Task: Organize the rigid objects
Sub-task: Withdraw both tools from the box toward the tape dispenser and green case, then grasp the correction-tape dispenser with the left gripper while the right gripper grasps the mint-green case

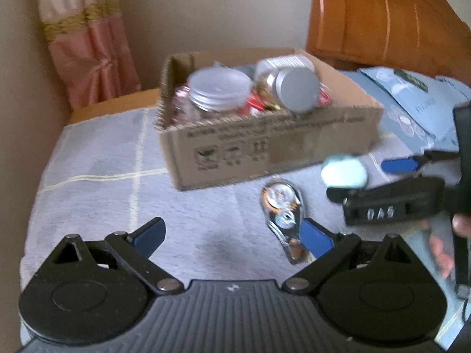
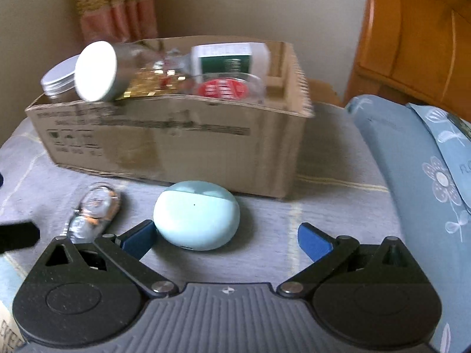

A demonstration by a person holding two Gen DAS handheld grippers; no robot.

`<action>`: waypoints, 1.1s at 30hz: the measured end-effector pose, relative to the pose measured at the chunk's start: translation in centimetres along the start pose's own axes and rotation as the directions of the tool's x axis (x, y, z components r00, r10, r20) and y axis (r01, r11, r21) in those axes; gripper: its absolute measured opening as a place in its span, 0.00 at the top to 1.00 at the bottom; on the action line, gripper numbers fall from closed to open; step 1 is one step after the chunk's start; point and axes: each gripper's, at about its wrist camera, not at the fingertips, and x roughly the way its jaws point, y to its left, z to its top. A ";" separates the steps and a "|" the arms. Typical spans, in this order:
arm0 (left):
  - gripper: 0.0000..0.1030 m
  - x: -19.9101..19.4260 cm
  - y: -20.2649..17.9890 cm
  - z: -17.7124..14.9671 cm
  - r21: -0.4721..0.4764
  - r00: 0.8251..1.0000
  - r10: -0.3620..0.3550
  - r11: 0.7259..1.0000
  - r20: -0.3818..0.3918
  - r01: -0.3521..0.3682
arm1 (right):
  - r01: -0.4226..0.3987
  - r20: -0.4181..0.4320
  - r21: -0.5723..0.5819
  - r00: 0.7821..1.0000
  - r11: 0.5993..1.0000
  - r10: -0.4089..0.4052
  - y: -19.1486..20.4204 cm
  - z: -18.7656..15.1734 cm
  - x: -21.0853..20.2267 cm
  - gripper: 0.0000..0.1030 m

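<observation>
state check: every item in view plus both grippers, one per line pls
left gripper: open, empty
right gripper: open, around the earbud case, not closed
earbud case: lid shut, on the bedspread outside the box
correction tape: lying flat outside the box
cardboard box: open top, holding items
tilted jar: lidded, leaning in the box
upright jar: lidded, in the box
</observation>
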 end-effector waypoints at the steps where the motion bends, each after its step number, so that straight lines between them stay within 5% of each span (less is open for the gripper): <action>1: 0.05 0.4 -0.3 -0.1 0.011 1.000 -0.004 1.000 -0.011 0.004 | 0.004 0.002 0.004 1.000 1.000 -0.004 -0.4 -0.1 -0.1 0.00; 11: 0.03 2.6 -0.8 -1.1 0.022 0.997 -0.009 1.000 -0.077 0.011 | 0.010 0.028 0.011 1.000 1.000 -0.010 -1.3 -0.5 -0.2 0.00; 27: 0.01 2.7 5.5 -0.8 -0.156 0.983 0.163 0.972 -0.080 -0.173 | 0.010 0.038 0.010 0.999 1.000 -0.010 -1.3 -0.5 -0.1 0.00; 33: 0.01 2.1 3.5 -0.7 -0.092 0.985 0.144 0.984 -0.099 -0.153 | 0.009 0.040 0.009 0.999 1.000 -0.010 -1.3 -0.6 -0.2 0.00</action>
